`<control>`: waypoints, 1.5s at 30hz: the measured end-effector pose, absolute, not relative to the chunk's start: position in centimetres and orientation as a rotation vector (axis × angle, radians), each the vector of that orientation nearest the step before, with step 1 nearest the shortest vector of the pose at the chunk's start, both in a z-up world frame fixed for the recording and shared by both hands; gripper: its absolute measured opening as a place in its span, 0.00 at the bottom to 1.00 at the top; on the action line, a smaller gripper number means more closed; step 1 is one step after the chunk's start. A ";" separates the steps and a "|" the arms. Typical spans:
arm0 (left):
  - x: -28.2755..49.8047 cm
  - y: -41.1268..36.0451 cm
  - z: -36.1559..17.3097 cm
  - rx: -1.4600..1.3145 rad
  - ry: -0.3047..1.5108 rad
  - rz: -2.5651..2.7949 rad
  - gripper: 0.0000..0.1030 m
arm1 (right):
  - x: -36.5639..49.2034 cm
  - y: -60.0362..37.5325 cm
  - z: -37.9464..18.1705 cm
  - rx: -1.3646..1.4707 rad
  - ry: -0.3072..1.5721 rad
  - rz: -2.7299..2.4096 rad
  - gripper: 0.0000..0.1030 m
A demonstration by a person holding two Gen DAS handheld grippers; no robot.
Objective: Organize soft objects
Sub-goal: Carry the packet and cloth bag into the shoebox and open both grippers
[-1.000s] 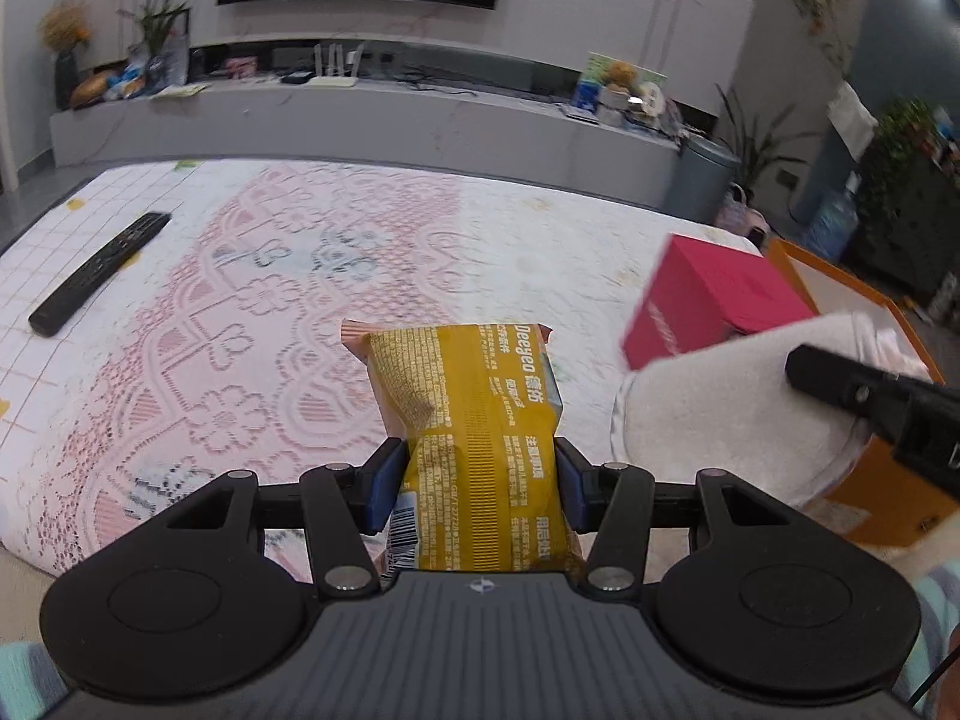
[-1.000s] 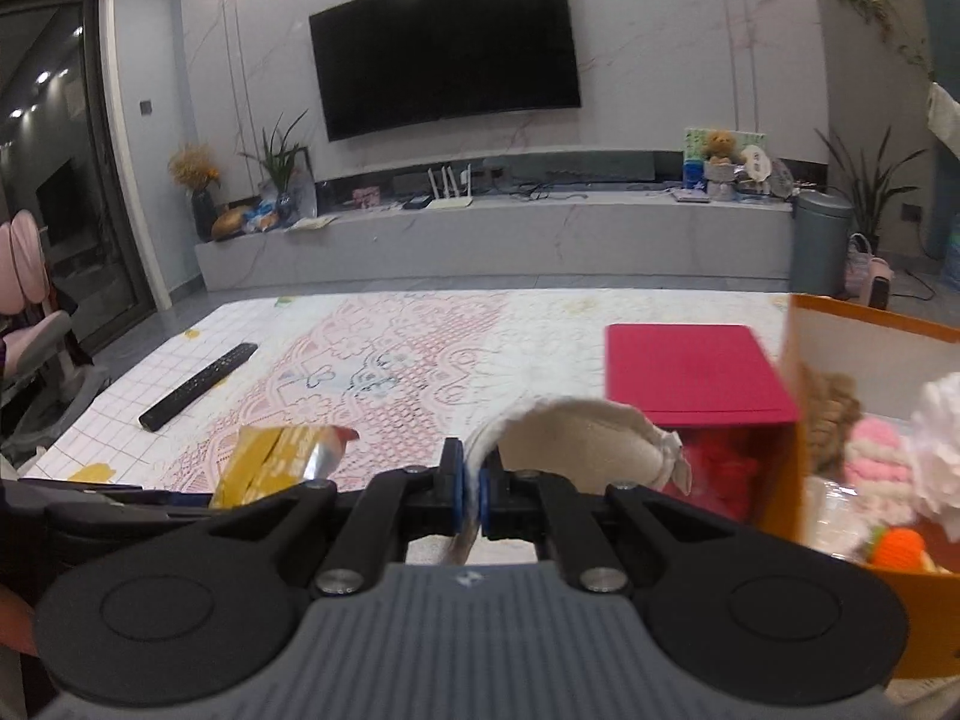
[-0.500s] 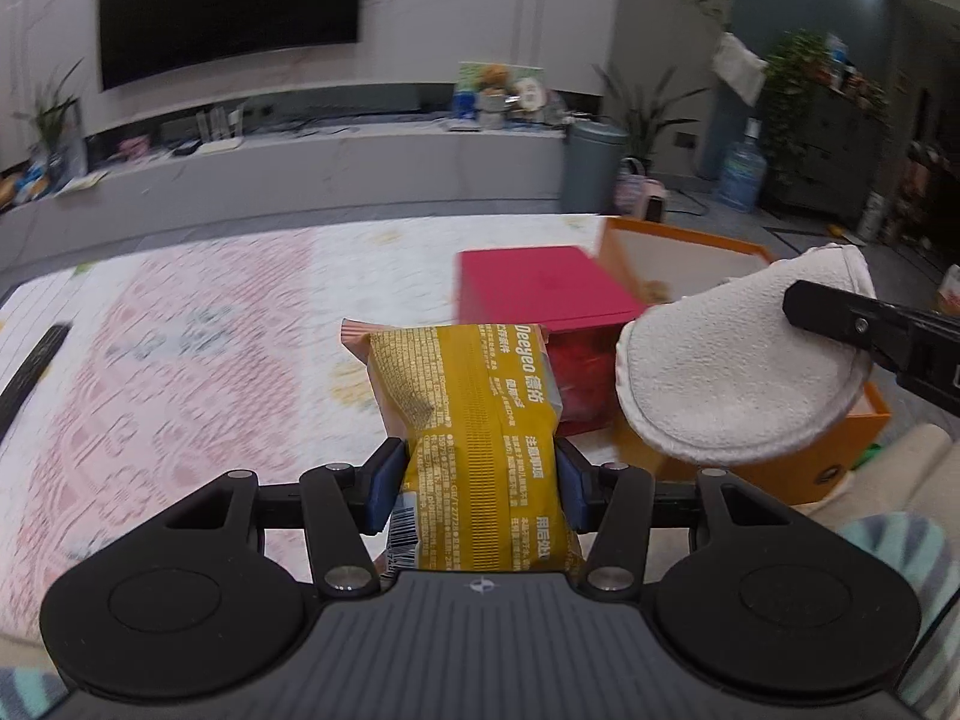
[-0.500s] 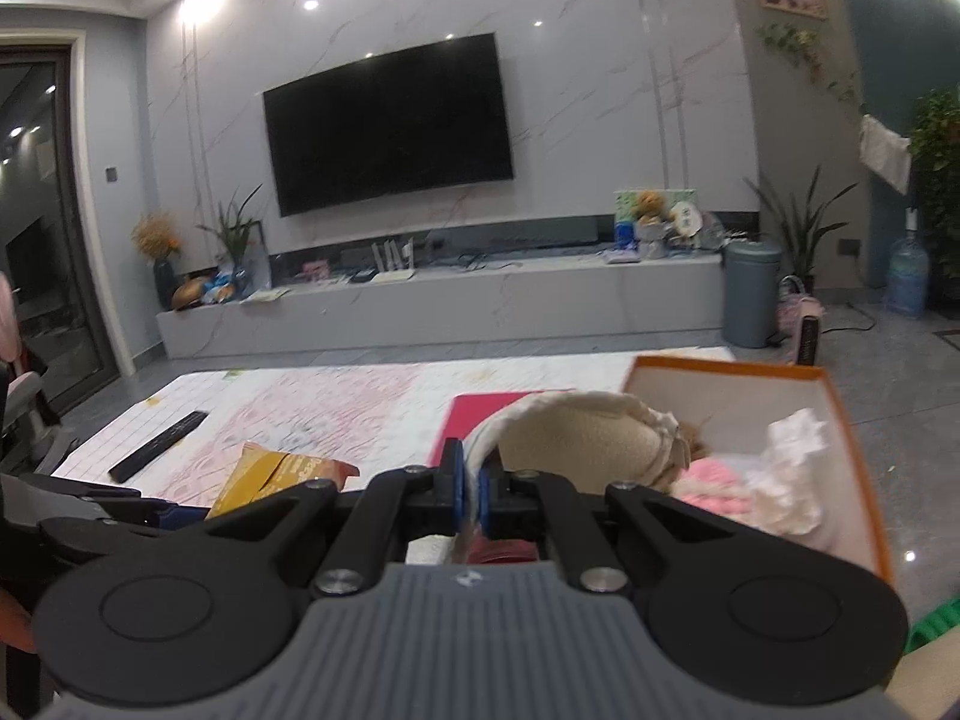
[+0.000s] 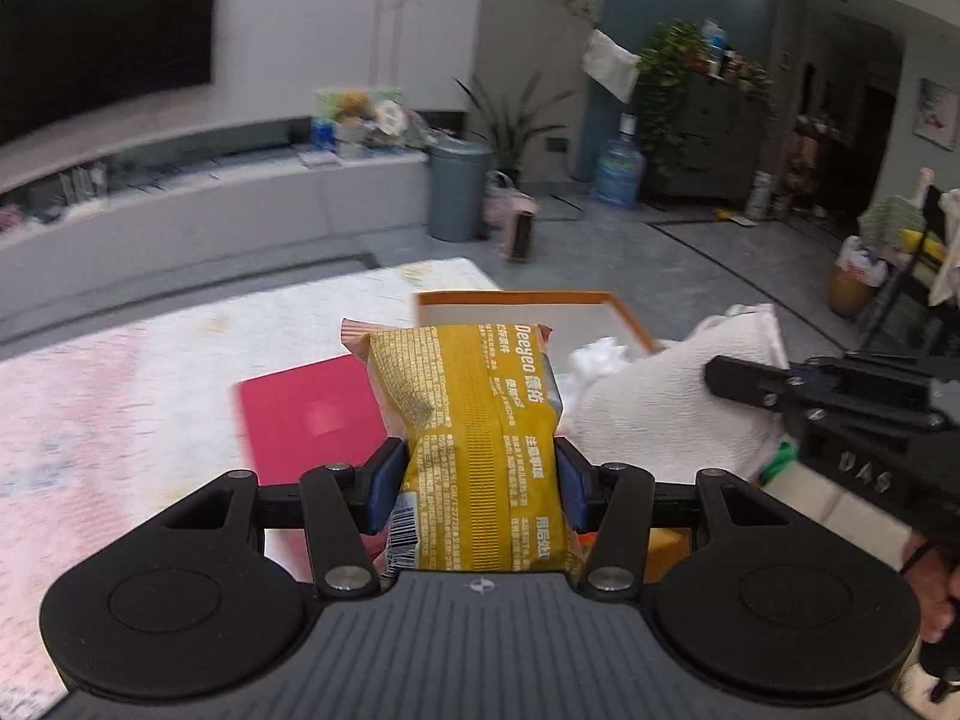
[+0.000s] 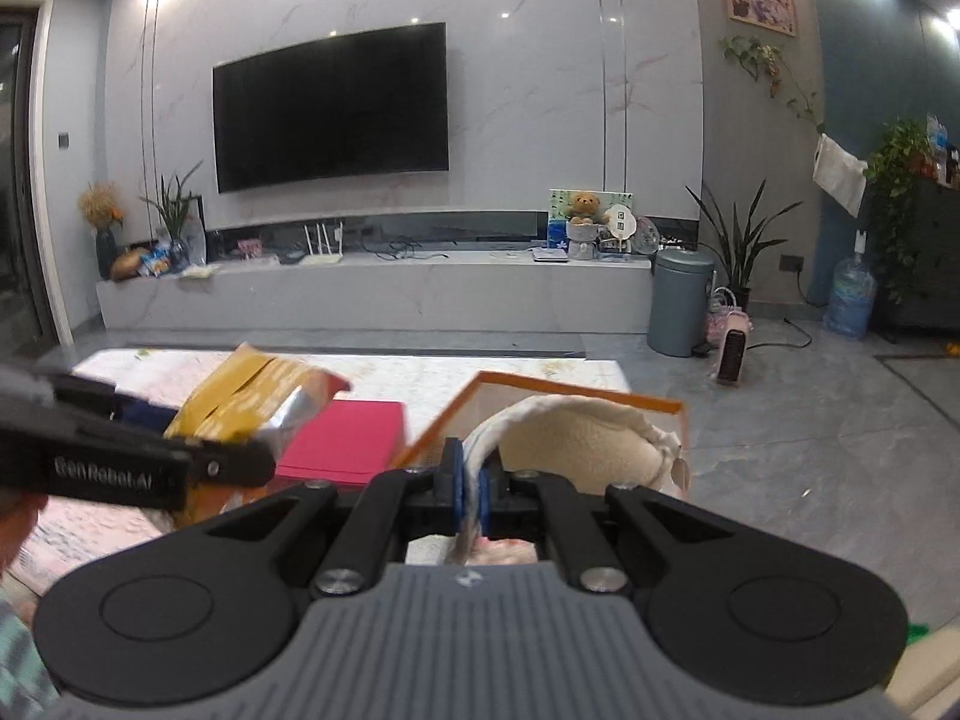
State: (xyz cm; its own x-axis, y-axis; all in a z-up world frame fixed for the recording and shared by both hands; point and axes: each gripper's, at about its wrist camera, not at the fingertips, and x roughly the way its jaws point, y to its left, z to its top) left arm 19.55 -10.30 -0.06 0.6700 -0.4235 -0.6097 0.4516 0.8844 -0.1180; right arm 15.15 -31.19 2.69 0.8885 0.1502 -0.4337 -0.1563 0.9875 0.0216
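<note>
My left gripper (image 5: 474,483) is shut on a yellow snack packet (image 5: 474,420) and holds it in the air above the red box (image 5: 306,420), near the orange box (image 5: 516,299). The packet also shows in the right wrist view (image 6: 252,399). My right gripper (image 6: 472,489) is shut on the edge of a round cream plush pad (image 6: 576,441), held over the orange box (image 6: 576,393). The pad shows in the left wrist view (image 5: 666,414) at the right. White soft stuff (image 5: 594,357) lies inside the orange box.
A pink patterned cloth (image 5: 114,396) covers the low surface. A grey bin (image 6: 681,300), a small heater (image 6: 732,345) and a water bottle (image 6: 849,300) stand on the floor beyond. A long TV bench (image 6: 372,294) runs along the far wall.
Both grippers have swung right and risen with their loads. The packet has passed from over the pink cloth to over the red box; the pad is now over the orange box.
</note>
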 end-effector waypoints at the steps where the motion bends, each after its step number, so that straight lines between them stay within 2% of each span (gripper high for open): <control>1: 20.4 -10.8 -0.3 0.040 0.694 -0.512 0.58 | 15.7 -31.8 2.8 -0.024 0.453 0.158 0.02; 5: 23.4 -13.3 -1.4 0.079 0.742 -0.538 0.58 | 18.6 -33.6 2.3 -0.069 0.495 0.184 0.02; 11: 26.5 -16.5 -3.7 0.148 0.821 -0.575 0.58 | 23.4 -35.9 -1.4 -0.093 0.668 0.274 0.02; 20: 27.4 -19.8 -7.4 0.274 0.909 -0.579 0.58 | 26.1 -36.7 -5.6 -0.142 0.895 0.182 0.03; 27: 27.4 -21.3 -8.8 0.373 0.932 -0.545 0.59 | 26.3 -35.7 -6.5 -0.267 0.928 0.186 0.06; 32: 27.5 -21.4 -9.0 0.380 0.934 -0.537 0.65 | 26.1 -35.9 -6.1 -0.276 0.927 0.176 0.10; 34: 27.4 -21.4 -8.8 0.382 0.924 -0.536 0.75 | 26.2 -35.8 -6.0 -0.285 0.926 0.173 0.17; 37: 27.4 -21.1 -8.1 0.375 0.919 -0.538 0.83 | 26.0 -35.4 -5.8 -0.308 0.924 0.165 0.30; 38: 27.5 -21.0 -7.8 0.368 0.916 -0.535 0.84 | 25.9 -35.4 -5.7 -0.318 0.924 0.164 0.33; 40: 27.6 -20.6 -7.1 0.349 0.907 -0.525 0.85 | 25.6 -35.1 -5.2 -0.342 0.922 0.153 0.50; 42: 27.4 -20.2 -6.1 0.323 0.889 -0.520 0.86 | 25.2 -34.7 -4.6 -0.359 0.914 0.149 0.55; 45: 26.6 -19.6 -4.2 0.303 0.859 -0.529 0.86 | 24.6 -34.1 -3.5 -0.383 0.901 0.120 0.70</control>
State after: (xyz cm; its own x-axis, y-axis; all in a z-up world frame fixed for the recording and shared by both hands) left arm 26.59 -19.58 -4.19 0.5365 -0.3180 -0.7817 0.5554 0.8304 0.0433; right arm 24.62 -34.08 -3.51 0.6197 -0.0569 -0.7828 -0.2606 0.9259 -0.2736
